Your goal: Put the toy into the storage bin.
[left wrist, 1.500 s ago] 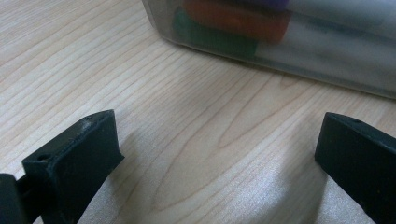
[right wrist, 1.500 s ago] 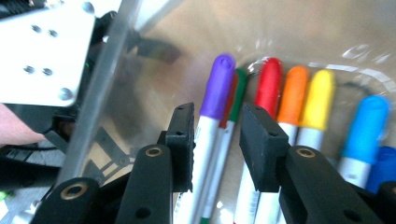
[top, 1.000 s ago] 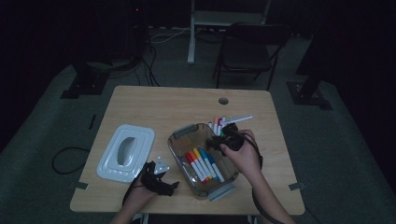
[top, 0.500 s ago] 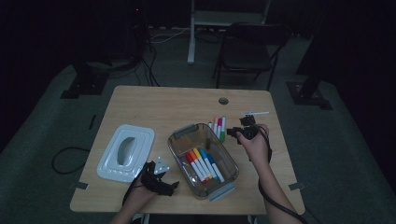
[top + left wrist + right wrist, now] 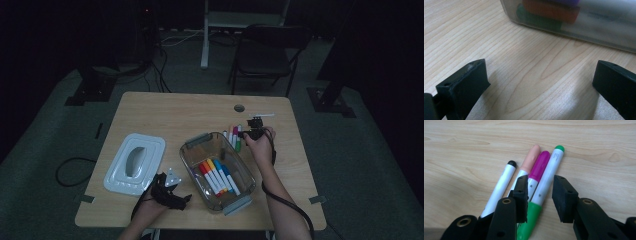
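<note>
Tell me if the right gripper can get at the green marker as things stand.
Probably yes. The right gripper hangs over the green marker, jaws astride its barrel and not yet pressing. The magenta marker lies tight against it, so the left jaw may catch that too.

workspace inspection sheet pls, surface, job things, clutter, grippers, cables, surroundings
surface: wooden table, pale and bare at the back.
job's things: four markers lying side by side; clear bin with more markers inside.
clutter: white lid left of the bin; a white pen near the far edge.
grippers: right gripper over the green marker, jaws just closing, no grip yet; left gripper open over bare wood.
cables: one trails along the right forearm.
surroundings: dark room, folding chair behind.
</note>
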Demonstrator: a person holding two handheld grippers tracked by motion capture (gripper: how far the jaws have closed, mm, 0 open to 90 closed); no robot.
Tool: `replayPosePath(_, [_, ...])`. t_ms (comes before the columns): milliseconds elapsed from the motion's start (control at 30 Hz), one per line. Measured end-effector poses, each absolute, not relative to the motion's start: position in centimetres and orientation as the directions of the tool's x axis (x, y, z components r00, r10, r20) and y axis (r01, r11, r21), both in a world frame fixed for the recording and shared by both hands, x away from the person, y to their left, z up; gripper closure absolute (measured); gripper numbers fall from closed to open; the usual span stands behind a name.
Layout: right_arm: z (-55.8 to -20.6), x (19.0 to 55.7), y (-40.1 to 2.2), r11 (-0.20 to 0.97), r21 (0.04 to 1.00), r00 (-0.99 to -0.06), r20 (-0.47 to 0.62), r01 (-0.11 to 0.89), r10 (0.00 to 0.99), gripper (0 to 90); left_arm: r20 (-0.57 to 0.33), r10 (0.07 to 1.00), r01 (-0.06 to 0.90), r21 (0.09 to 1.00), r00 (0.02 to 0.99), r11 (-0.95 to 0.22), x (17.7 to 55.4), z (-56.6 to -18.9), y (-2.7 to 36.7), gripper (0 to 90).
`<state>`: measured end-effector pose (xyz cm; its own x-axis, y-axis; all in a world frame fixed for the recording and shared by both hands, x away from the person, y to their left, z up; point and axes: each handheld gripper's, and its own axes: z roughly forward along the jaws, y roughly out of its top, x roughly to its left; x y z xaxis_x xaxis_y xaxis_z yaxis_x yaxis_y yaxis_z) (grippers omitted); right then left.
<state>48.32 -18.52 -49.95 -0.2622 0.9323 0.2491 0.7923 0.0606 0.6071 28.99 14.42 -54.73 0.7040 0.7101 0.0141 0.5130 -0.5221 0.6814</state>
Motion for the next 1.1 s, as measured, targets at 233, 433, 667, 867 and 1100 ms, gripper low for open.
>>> replayPosePath(233, [-51.1, 49.2, -18.4, 0.054, 0.59, -0.236, 0.236, 0.806, 0.943, 65.7, 0.015, 0.71, 0.512, 0.681, 0.704, -0.523, 29.0, -54.7, 14.4, 0.5])
replayPosePath(433, [-51.9, 49.5, -19.0, 0.04, 0.578, -0.217, 0.241, 0.815, 0.946, 64.0, 0.015, 0.71, 0.512, 0.681, 0.704, -0.523, 29.0, -54.7, 14.4, 0.5])
replayPosePath(667, [-52.2, 49.6, -19.3, 0.032, 0.548, -0.185, 0.227, 0.836, 0.956, 67.0, 0.015, 0.71, 0.513, 0.681, 0.704, -0.523, 29.0, -54.7, 14.4, 0.5])
replayPosePath(867, [-52.3, 49.4, -19.8, 0.01, 0.543, -0.147, 0.21, 0.84, 0.967, 74.1, 0.015, 0.71, 0.513, 0.681, 0.704, -0.523, 29.0, -54.7, 14.4, 0.5])
replayPosePath(1100, [-51.5, 48.4, -21.0, -0.06, 0.541, -0.093, 0.251, 0.839, 0.963, 76.5, 0.016, 0.71, 0.512, 0.681, 0.704, -0.524, 29.0, -54.7, 14.4, 0.5])
